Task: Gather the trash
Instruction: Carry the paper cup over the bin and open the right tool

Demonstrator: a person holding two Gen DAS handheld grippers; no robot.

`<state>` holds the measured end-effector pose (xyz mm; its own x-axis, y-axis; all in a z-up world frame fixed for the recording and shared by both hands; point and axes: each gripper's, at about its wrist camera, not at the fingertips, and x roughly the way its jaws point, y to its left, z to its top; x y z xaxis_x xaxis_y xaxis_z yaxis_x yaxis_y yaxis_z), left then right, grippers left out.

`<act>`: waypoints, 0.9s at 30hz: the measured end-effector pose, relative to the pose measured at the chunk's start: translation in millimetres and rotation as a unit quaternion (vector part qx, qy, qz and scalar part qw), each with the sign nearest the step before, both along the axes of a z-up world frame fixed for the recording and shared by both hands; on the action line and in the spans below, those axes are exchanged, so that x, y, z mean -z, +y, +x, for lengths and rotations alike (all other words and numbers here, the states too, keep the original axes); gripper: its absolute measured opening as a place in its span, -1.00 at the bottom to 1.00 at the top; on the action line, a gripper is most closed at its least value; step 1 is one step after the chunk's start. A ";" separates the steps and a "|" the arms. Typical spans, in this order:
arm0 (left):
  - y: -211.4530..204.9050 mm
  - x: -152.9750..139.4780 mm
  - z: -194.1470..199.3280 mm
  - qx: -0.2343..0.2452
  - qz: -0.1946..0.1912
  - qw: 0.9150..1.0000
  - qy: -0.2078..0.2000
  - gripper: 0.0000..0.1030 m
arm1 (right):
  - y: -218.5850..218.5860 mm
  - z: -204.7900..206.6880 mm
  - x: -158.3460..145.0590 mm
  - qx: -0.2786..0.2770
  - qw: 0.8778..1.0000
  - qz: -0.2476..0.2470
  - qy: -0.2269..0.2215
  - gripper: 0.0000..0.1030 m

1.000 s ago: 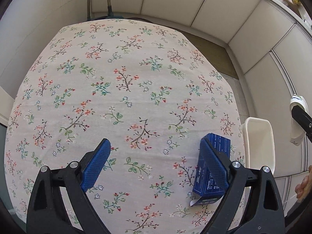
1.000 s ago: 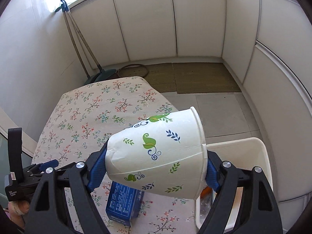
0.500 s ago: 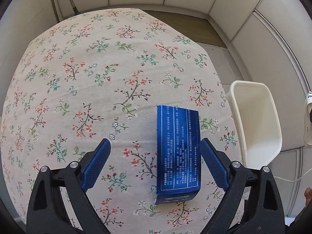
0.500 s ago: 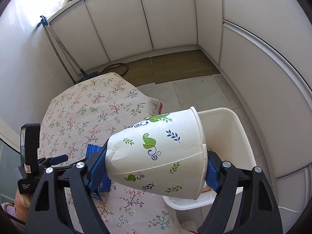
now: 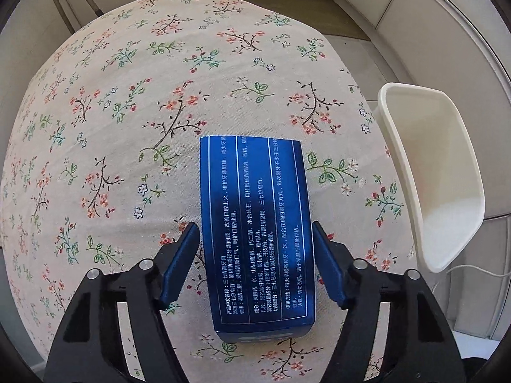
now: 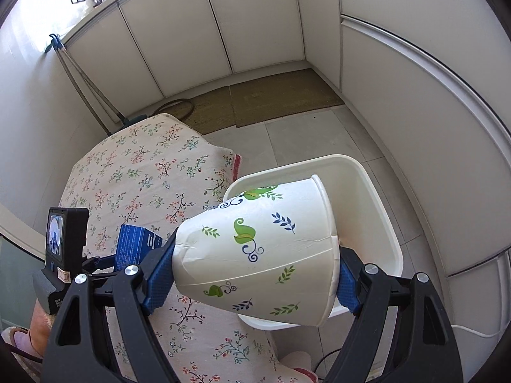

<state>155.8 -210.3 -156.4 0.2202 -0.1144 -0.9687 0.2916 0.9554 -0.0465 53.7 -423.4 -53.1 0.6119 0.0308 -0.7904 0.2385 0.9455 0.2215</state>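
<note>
Bin [image 6: 380, 220]: a white, rounded-rectangular plastic container standing on the floor [image 6: 306, 146] just beside the worktop's [image 5: 134, 102] right edge. Its inner walls are smooth and bare in the left wrist view [image 5: 447, 166]; in the right wrist view most of its bottom is hidden behind the cup [image 6: 262, 249], so its contents cannot be told.

Cup: white paper, conical, printed with green and blue leaf scrolls, lying on its side with the mouth turned toward the bin and over the bin's near rim. A crease runs along its wall. The right gripper [image 6: 252, 277] clamps it between blue textured pads, one near the base and one near the rim.

Box [image 5: 255, 229]: dark blue card, long and rectangular, printed with white text in ruled columns. It lies flat on the worktop, left of the bin. The left gripper [image 5: 255, 265] straddles its near half, pads against or just beside its long sides; whether they press it cannot be told.

Worktop: covered with a cream cloth bearing small red and green floral sprigs.

Room: white panelled walls, pale floor tiles, a woven mat [image 6: 281, 99] beyond the bin, and long handles [image 6: 86, 83] leaning in the far corner.
</note>
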 end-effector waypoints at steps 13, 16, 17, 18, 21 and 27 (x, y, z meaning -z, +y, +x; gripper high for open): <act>3.9 -28.9 -11.6 0.022 -0.039 0.998 -0.048 0.02 | -2.5 -3.3 0.9 0.011 1.000 -0.006 -0.003 0.54; 1.1 -44.8 -14.5 0.028 -0.059 0.996 -0.065 0.02 | -6.6 -6.2 -0.6 0.020 1.000 -0.009 -0.008 0.54; -1.1 -49.8 -16.4 0.030 -0.065 0.995 -0.072 0.02 | -8.5 -7.1 -1.1 0.024 1.000 -0.009 -0.010 0.54; -2.6 -56.0 -18.1 0.032 -0.072 0.994 -0.079 0.02 | -11.0 -8.4 -1.8 0.029 0.999 -0.009 -0.013 0.54; -7.6 -74.1 -29.2 0.030 -0.094 0.990 -0.098 0.02 | -21.3 -12.8 -5.3 0.048 0.999 -0.009 -0.025 0.54; -23.1 -102.9 -43.0 0.040 -0.124 0.980 -0.150 0.03 | -45.2 -21.2 -10.8 0.096 0.993 -0.029 -0.055 0.54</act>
